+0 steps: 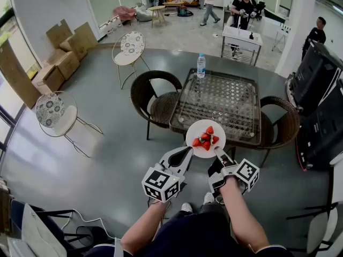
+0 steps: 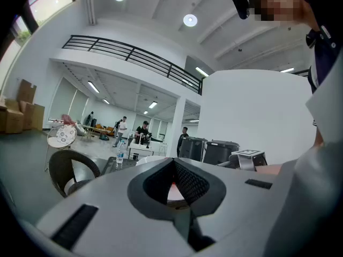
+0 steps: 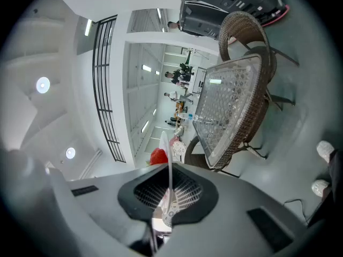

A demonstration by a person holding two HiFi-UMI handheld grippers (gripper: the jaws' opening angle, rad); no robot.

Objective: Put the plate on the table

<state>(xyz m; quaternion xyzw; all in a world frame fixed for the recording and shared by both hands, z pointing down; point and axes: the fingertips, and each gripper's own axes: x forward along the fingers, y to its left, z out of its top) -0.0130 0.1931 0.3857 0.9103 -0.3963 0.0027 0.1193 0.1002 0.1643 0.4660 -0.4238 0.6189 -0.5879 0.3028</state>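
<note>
Hold the plate (image 1: 196,129) level in the clamped right tongs (image 3: 167,190), steady its edge with the closed left tongs (image 1: 184,153), lower flat onto the tabletop (image 1: 228,96) without spilling strawberries (image 1: 206,138).

Bright, even light; fisheye-warped edges

No text, label or number is legible anywhere.

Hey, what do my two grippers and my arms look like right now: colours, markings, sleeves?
The left gripper and the right gripper both have pale grey, wedge-shaped fingers lined with black ribbed pads. Each carries a white cube printed with black square markers. The forearms are bare, and short dark sleeves with a pale edge show higher up.
</note>
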